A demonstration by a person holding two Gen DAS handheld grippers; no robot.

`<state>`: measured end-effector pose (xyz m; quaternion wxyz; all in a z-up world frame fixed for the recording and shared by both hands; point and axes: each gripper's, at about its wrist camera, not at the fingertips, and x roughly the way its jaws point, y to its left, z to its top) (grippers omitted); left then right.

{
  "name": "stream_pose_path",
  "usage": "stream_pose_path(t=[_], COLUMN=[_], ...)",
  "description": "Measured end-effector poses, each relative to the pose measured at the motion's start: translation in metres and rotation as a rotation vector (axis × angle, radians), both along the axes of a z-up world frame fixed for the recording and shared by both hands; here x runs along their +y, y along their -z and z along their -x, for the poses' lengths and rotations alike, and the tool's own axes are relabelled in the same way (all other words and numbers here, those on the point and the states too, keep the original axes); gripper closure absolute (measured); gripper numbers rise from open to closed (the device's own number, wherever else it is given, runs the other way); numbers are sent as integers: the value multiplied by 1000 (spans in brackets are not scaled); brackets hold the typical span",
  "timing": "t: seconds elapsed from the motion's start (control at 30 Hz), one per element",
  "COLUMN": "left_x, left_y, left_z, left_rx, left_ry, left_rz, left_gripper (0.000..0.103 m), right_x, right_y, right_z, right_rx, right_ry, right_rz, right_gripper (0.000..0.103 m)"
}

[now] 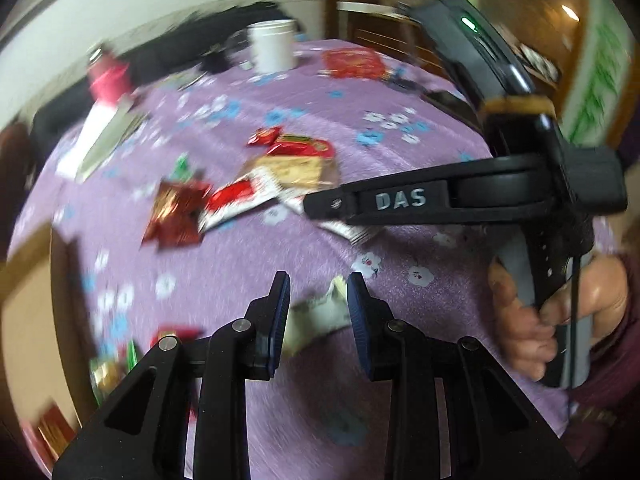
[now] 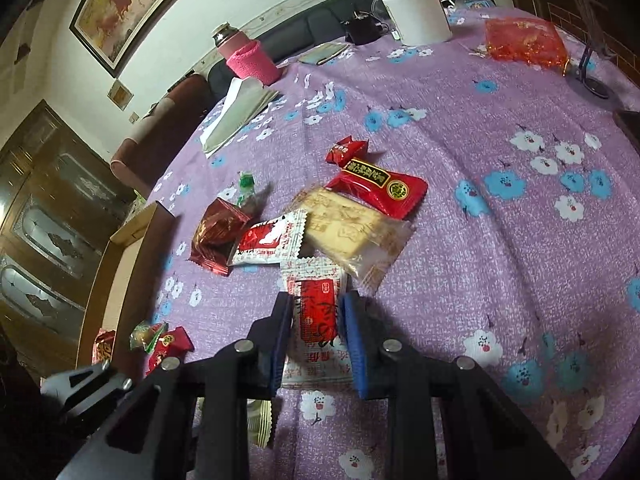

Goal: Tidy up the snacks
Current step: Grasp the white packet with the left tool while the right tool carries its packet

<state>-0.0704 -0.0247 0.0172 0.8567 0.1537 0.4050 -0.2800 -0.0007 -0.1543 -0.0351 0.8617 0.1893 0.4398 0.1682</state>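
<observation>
A pile of wrapped snacks lies mid-table: a dark red foil pack (image 2: 216, 236), a white-and-red sachet (image 2: 268, 242), a pale biscuit pack (image 2: 348, 232) and a red pack (image 2: 380, 188). My right gripper (image 2: 316, 300) is open, its fingers either side of a white-and-red sachet (image 2: 318, 320) lying on the cloth. My left gripper (image 1: 318, 280) is open over a pale wrapper (image 1: 320, 312); this view is blurred. The right gripper (image 1: 320, 202) reaches in from the right there, over the pile (image 1: 280, 168).
A purple flowered tablecloth (image 2: 500, 260) covers the round table. At the back stand a white tub (image 2: 416, 12), a pink-sleeved bottle (image 2: 248, 60), folded paper (image 2: 240, 116) and a red bag (image 2: 524, 40). More snacks (image 2: 160, 340) lie in an open box (image 2: 132, 224) at the left edge.
</observation>
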Motion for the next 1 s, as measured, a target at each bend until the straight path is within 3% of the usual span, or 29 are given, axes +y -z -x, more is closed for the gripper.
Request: stream_pose_path(t=[0.17, 0.2, 0.27, 0.47, 0.53, 0.6, 0.63, 0.83, 1.0], left_x=[-5, -4, -3, -1, 4, 8, 10, 37, 81], left_y=[17, 17, 19, 22, 22, 21, 21, 18, -5], left_z=[-12, -12, -9, 4, 2, -1, -2, 0, 11], left_rx=[57, 65, 89, 101, 112, 100, 103, 126, 118], left_ry=[100, 109, 132, 123, 69, 2, -21, -133, -200], left_rz=[-91, -92, -89, -80, -53, -37, -27, 105, 248], left_gripper=[71, 64, 59, 58, 59, 78, 80, 81, 81], right_x=[2, 2, 2, 6, 7, 10, 11, 15, 17], right_y=[0, 0, 0, -1, -1, -2, -2, -3, -4], right_z=[1, 0, 1, 2, 3, 4, 4, 8, 12], right_rx=[-6, -6, -6, -14, -20, -29, -33, -54, -70], right_ry=[0, 0, 0, 1, 1, 1, 1, 3, 4], right_rz=[21, 20, 21, 37, 49, 65, 74, 106, 100], right_gripper=[73, 73, 73, 73, 73, 73, 73, 73, 73])
